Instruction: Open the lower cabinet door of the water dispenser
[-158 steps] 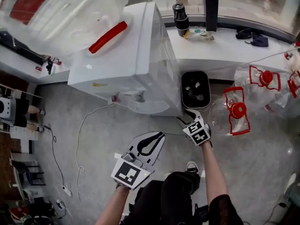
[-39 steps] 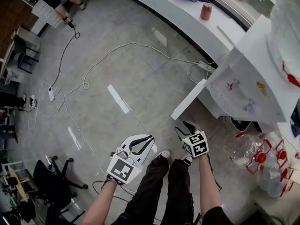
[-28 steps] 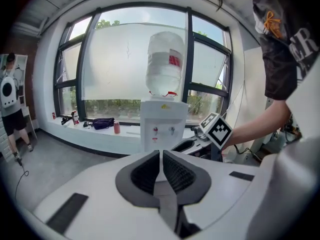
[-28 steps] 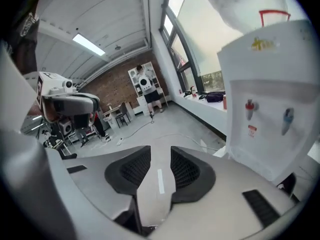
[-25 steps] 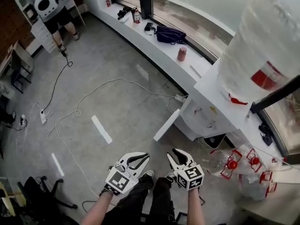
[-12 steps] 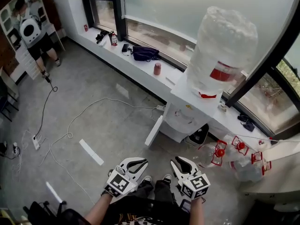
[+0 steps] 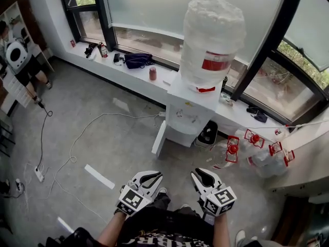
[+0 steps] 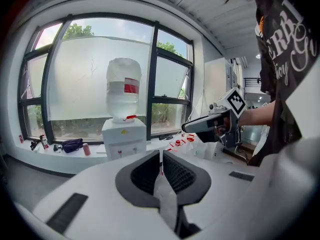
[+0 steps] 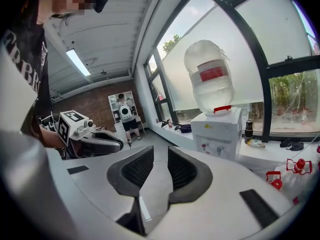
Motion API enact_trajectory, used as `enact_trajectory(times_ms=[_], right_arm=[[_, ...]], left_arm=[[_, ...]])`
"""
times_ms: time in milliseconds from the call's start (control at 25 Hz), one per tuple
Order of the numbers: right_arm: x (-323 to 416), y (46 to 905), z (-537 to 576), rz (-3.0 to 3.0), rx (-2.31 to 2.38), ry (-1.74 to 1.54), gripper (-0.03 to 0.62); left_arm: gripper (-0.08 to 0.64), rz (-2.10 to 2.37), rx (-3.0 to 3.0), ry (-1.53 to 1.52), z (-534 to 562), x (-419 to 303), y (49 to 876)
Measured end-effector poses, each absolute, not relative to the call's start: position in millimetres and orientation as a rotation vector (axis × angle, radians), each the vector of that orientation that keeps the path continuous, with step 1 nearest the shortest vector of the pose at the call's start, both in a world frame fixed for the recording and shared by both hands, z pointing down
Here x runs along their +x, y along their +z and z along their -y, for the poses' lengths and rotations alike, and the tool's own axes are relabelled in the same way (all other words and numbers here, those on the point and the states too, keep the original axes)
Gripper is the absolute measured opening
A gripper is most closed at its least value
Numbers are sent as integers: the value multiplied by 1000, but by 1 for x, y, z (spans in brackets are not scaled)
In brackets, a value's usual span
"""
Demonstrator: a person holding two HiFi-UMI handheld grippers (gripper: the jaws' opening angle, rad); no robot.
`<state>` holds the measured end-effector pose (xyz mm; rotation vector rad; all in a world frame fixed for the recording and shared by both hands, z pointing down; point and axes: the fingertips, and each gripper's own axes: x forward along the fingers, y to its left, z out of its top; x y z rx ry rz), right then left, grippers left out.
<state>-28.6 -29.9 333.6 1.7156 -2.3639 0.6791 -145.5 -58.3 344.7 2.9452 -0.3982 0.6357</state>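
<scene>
The white water dispenser [image 7: 189,115] stands by the window ledge with a large bottle [image 7: 213,35] on top. Its lower cabinet door [image 7: 158,138] hangs swung open toward the left. Both grippers are held low in the head view, well away from the dispenser. My left gripper [image 7: 153,177] has its pads together with nothing between them [image 8: 161,155]. The jaws of my right gripper [image 7: 198,173] are closing, with a gap still showing and nothing in it [image 9: 160,156]. The dispenser [image 9: 220,133] shows far off in both gripper views [image 8: 124,138].
A black bin [image 7: 207,134] sits right of the dispenser, beside several empty red-capped bottles [image 7: 257,149]. A dark bag [image 7: 132,59] and a red cup [image 7: 153,73] rest on the ledge. Cables [image 7: 95,125] trail over the grey floor. A person [image 7: 18,55] stands far left.
The cabinet door, shut in the earliest frame, has stood open since. The view has pulled back and up from the dispenser. Both grippers rose and came closer together.
</scene>
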Motion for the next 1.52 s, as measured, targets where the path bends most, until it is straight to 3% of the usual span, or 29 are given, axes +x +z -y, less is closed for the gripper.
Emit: enact_trajectory(times_ms=[680, 1520], right_arm=[[19, 297, -111, 2438, 1683, 603, 12], [31, 278, -201, 2480, 1572, 392, 11]], left_arm=[[20, 578, 2941, 519, -78, -97, 292], [20, 636, 2978, 473, -184, -73, 273]])
